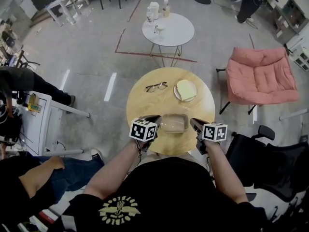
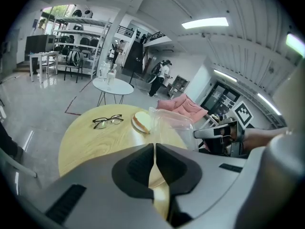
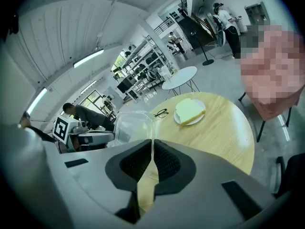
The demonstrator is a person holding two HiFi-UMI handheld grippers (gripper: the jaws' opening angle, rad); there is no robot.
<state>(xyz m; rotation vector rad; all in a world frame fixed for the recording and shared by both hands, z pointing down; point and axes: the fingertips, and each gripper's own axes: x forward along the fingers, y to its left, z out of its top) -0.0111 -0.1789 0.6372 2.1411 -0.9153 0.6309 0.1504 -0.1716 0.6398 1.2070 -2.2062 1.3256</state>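
Note:
Over the near edge of a round wooden table [image 1: 145,105] hangs a clear plastic bag [image 1: 174,123], stretched between my two grippers. My left gripper [image 1: 153,122] is shut on the bag's left edge [image 2: 155,144]. My right gripper [image 1: 194,124] is shut on its right edge [image 3: 152,144]. The bag [image 2: 171,123] looks empty and see-through [image 3: 133,125]. Beyond it a slice of bread [image 1: 186,89] lies on a small plate [image 1: 177,95]. A pair of black glasses [image 1: 156,86] rests to the plate's left.
A white round table [image 1: 169,29] with bottles stands farther off. A pink armchair [image 1: 260,76] is at the right, a black office chair [image 1: 270,158] at the near right. A white cabinet [image 1: 38,122] and a seated person [image 1: 29,178] are at the left.

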